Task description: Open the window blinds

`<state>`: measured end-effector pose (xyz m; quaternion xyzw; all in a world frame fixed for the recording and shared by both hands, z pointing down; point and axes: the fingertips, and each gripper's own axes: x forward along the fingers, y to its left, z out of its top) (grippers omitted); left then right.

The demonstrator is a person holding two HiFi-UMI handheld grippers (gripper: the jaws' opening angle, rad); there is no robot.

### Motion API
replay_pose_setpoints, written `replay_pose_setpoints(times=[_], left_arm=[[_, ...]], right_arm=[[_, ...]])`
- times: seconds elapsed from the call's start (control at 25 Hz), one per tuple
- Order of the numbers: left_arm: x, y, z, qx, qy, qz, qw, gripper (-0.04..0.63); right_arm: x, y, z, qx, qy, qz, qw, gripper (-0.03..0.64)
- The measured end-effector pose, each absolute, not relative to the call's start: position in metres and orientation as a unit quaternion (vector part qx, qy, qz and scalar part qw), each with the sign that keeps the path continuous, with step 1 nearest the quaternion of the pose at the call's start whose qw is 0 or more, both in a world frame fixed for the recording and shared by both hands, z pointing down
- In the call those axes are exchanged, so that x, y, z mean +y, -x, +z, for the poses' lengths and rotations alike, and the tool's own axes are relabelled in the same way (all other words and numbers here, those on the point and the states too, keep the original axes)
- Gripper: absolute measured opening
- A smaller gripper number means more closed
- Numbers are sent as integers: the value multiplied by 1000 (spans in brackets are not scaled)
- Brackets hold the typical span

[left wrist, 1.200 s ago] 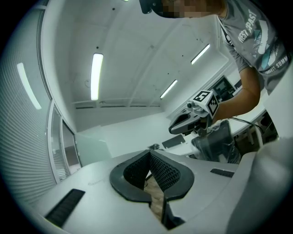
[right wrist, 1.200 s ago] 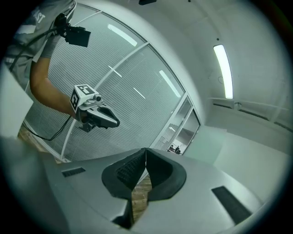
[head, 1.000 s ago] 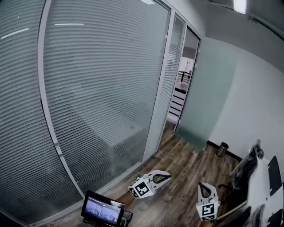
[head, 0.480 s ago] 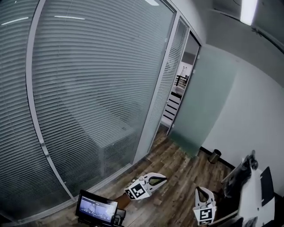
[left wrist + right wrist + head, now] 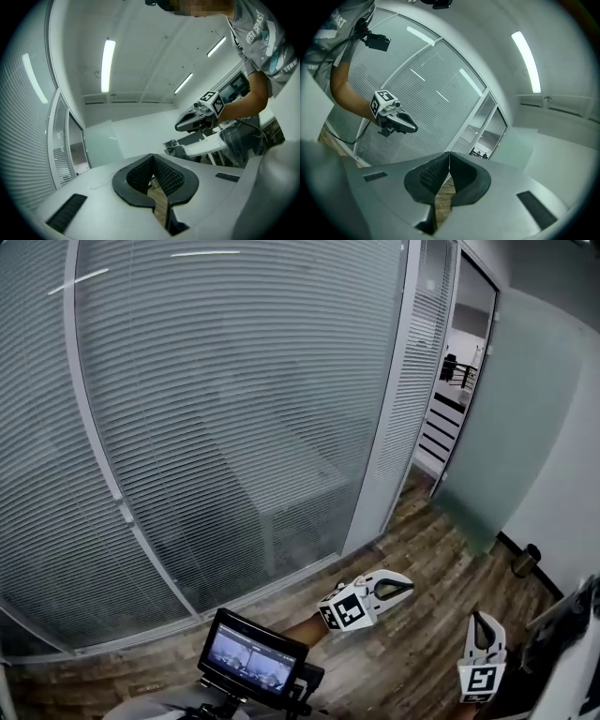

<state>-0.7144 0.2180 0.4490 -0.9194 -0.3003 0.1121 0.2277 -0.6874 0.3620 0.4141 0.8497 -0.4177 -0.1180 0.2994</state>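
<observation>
Closest in, low in the head view, a small screen [image 5: 251, 659] sits on the person's rig. Just past it, the left gripper [image 5: 403, 586] and the right gripper [image 5: 479, 624] are held out low over the wood floor [image 5: 403, 662]. They are side by side and apart. Both point level, and neither one touches anything. Each gripper's own view shows its jaws pressed together with nothing between them. I think they are closed and low because there is nothing to grab here; the window is not within reach yet.

The blinds [image 5: 234, 409] fill the big glass wall to the left and ahead, well away from both grippers. Their slats lie flat and shut, so the job has not begun. I cannot see a cord, a rod or a knob to work them. One may be by the frame post [image 5: 394, 418], but that is a guess. Farther off, past the post, are an open doorway [image 5: 455, 381] and a frosted glass door [image 5: 511, 427]. A little bin [image 5: 525, 561] stands on the floor by the wall.

The head view shows the floor and how far off the blinds are, but no ceiling. The left gripper view looks away from the window. It shows the person's arm holding the right gripper, a white bench [image 5: 206, 146] behind it, and long ceiling lights [image 5: 108, 65]. The right gripper view looks the other way and shows the left gripper in front of the blinds.
</observation>
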Motion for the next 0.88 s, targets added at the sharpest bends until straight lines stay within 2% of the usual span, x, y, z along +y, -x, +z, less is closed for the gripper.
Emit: replay_pose_setpoints(times=[0.24,0.56,0.88], left_arm=[[264,660,429,-303,914,100,250,0],[320,610,426,-325,900,95,274,0],[380,525,425,-348,888,104,281,0]], right_arm=[[401,626,393,-422,-846,-128,299,3],[447,583,392,-410,-854,-133,292,3],[503,518,403,-400,-863,-119,285,3]])
